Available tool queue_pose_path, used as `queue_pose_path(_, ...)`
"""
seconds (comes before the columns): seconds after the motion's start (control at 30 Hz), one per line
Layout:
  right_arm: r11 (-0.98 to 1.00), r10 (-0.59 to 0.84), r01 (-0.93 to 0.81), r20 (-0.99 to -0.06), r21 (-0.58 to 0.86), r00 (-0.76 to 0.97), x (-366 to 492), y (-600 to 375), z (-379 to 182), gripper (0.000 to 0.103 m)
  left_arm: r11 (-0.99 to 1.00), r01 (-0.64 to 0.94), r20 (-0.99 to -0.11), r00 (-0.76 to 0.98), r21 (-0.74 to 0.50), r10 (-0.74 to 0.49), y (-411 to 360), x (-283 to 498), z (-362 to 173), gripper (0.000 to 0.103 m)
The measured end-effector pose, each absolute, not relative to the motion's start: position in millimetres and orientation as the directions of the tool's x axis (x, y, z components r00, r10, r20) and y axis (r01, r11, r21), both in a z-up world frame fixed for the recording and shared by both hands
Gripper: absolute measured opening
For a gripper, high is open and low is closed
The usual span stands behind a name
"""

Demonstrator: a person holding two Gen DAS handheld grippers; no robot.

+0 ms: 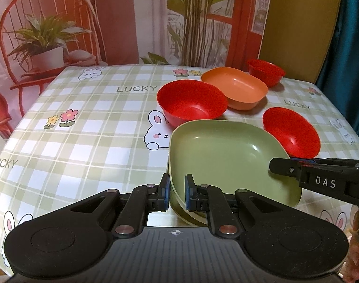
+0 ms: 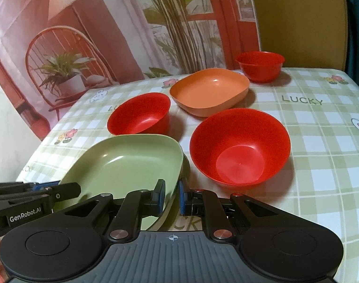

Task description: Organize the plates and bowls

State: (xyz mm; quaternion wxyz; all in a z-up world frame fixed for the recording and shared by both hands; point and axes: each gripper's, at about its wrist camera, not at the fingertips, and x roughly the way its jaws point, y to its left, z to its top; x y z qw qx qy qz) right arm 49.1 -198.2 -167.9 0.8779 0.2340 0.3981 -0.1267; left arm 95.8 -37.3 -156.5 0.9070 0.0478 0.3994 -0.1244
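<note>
A green square plate is held tilted above the table, also seen in the right wrist view. My left gripper is shut on its left rim. My right gripper is shut on its right rim and shows from the side in the left wrist view. An orange square plate sits behind. Three red bowls stand around: one left, one right, one far back.
The table has a green checked cloth with rabbits and "LUCKY" print. A printed backdrop with a red chair and plants hangs behind it. A yellow panel stands at the back right.
</note>
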Motion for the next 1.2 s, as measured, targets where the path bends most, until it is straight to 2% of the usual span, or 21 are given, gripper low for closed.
queue_pose_path(0.37, 0.877, -0.057, 0.397, -0.761, 0.272, 0.646, 52.8, -193.4, -175.4, 0.012, 0.965, 0.263, -0.730, 0.661, 0.008, -0.174, -37.2, 96.5, -165.1, 0.013)
queue_pose_path(0.87, 0.900, -0.088, 0.377, -0.757, 0.219, 0.648, 57.2, -190.3, -177.4, 0.013, 0.965, 0.256, -0.735, 0.646, -0.048, -0.208, -30.6, 102.5, -175.9, 0.013)
queue_pose_path(1.07, 0.894, -0.089, 0.387, -0.756, 0.226, 0.649, 55.8, -190.8, -175.9, 0.022, 0.967, 0.252, -0.735, 0.648, -0.041, -0.200, -30.0, 103.6, -176.6, 0.013)
queue_pose_path(1.2, 0.890, -0.090, 0.393, -0.754, 0.233, 0.650, 53.7, -192.9, -175.3, 0.022, 0.970, 0.240, -0.734, 0.650, -0.045, -0.195, -28.7, 103.1, -176.9, 0.013)
